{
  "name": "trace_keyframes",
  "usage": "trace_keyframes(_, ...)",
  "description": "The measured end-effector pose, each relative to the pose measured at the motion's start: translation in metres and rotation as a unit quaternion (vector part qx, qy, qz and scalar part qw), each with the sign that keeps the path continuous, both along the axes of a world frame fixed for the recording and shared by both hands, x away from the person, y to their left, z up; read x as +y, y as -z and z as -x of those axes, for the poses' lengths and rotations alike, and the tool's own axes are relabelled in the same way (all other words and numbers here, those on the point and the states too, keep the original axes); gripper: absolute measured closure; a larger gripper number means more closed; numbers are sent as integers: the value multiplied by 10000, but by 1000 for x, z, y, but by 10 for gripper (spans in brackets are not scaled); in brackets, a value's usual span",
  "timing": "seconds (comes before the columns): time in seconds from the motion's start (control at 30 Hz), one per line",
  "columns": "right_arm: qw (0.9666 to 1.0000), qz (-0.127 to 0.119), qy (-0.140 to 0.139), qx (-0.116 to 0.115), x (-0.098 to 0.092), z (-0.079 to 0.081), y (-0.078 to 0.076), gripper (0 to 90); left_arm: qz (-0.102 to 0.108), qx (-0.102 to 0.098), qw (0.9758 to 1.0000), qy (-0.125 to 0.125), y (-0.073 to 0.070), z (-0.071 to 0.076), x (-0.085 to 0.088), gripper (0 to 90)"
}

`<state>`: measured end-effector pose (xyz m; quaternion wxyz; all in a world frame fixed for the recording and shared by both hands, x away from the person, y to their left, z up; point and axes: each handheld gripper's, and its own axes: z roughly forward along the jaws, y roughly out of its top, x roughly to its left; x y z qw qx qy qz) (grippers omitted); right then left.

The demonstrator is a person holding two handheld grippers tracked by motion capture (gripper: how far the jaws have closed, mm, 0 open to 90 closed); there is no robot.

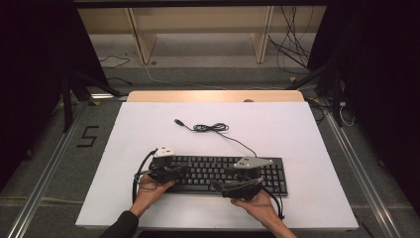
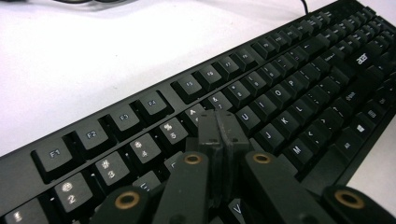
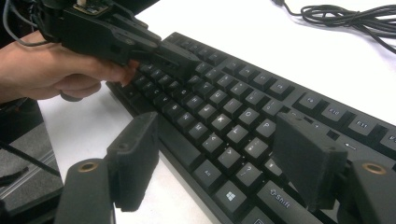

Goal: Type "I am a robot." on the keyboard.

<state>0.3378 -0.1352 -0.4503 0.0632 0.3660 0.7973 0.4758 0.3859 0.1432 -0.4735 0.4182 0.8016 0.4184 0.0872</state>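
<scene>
A black keyboard (image 1: 223, 173) lies along the near part of the white table (image 1: 148, 129), its cable (image 1: 212, 128) coiled behind it and ending in a USB plug (image 1: 179, 122). My left gripper (image 1: 184, 170) is at the keyboard's left end. In the left gripper view its jaws are shut together with nothing between them, the left gripper (image 2: 219, 127) tips hovering close over the number-row keys (image 2: 173, 129). My right gripper (image 1: 223, 181) stands open at the keyboard's front edge. In the right gripper view the right gripper (image 3: 222, 158) straddles that edge, and the left gripper (image 3: 189, 63) shows beyond.
Bare white tabletop surrounds the keyboard, with the coiled cable (image 3: 345, 14) lying behind it. A wooden strip (image 1: 213, 95) edges the table's far side. Past it are a wooden frame (image 1: 198, 29) and loose wires (image 1: 292, 49) on the floor.
</scene>
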Motion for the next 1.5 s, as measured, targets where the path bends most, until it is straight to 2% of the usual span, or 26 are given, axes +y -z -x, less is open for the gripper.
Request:
trace_keyframes(0.1,10000,-8,6,7,0,0,0,326,-107,15,9999,5,1,-1,-1,889)
trace_keyframes(0.4,10000,-5,-1,8,0,0,-1,326,-131,89,9999,-42,4,-3,-2,890)
trace_keyframes(0.43,10000,-3,0,8,0,0,-1,326,-217,111,9997,-8,5,-3,-3,890)
trace_keyframes(0.8,10000,9,-7,11,0,0,0,326,-223,67,9997,-18,5,-2,-3,890)
trace_keyframes(0.97,10000,3,15,11,-1,0,0,326,-112,-15,9999,-85,0,0,1,842)
trace_keyframes(1.13,10000,7,36,-8,-1,-1,0,326,99,-159,9996,-189,-9,4,11,807)
trace_keyframes(1.5,10000,19,58,3,-1,-3,1,327,384,-227,9987,-255,-16,8,20,750)
